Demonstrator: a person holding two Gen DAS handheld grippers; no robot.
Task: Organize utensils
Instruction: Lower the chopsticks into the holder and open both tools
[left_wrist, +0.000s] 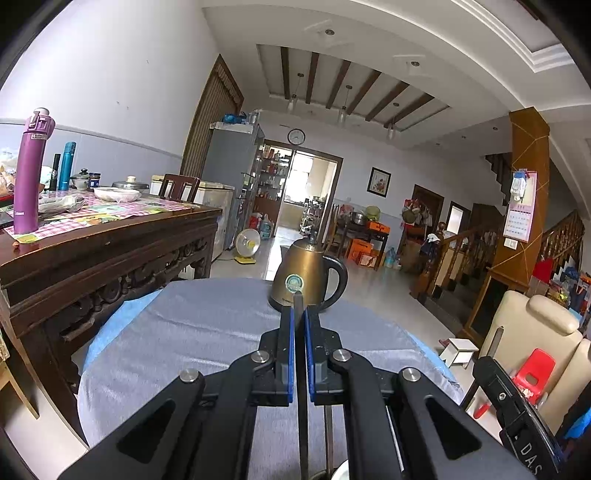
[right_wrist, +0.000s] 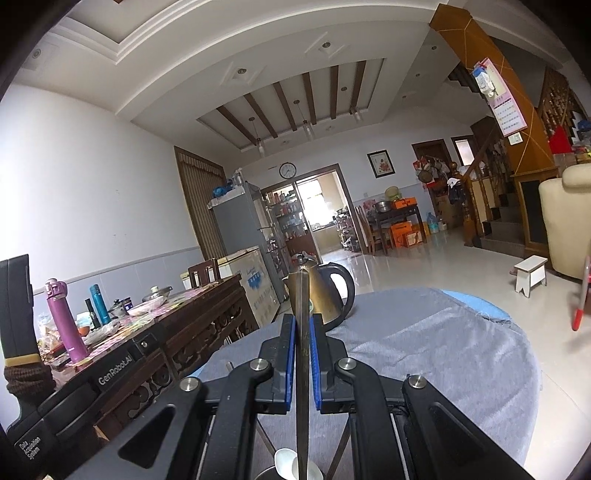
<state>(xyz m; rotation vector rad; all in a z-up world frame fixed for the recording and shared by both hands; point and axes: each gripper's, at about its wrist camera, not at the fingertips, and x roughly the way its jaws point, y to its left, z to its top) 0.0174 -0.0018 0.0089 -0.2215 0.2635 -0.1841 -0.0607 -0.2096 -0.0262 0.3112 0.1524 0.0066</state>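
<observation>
Blue pads on both grippers are pinched nearly together, each on a thin metal utensil handle. The left gripper (left_wrist: 299, 314) clamps a dark flat handle (left_wrist: 302, 424) that runs straight up between its fingers, tip poking out just in front of the brass kettle (left_wrist: 308, 275). The right gripper (right_wrist: 302, 321) squeezes a longer brownish-metal handle (right_wrist: 303, 350), its tip reaching up across the same kettle. Both hang over the round desk (left_wrist: 192, 332) with the grey cloth.

Only the right wrist view shows what's underneath: a white spoon (right_wrist: 286, 461) sitting in a metal cup (right_wrist: 267, 473) at the bottom edge, with the held handle running down into it. The left view just catches a white sliver there. It also shows the right gripper's body at its lower right edge.
</observation>
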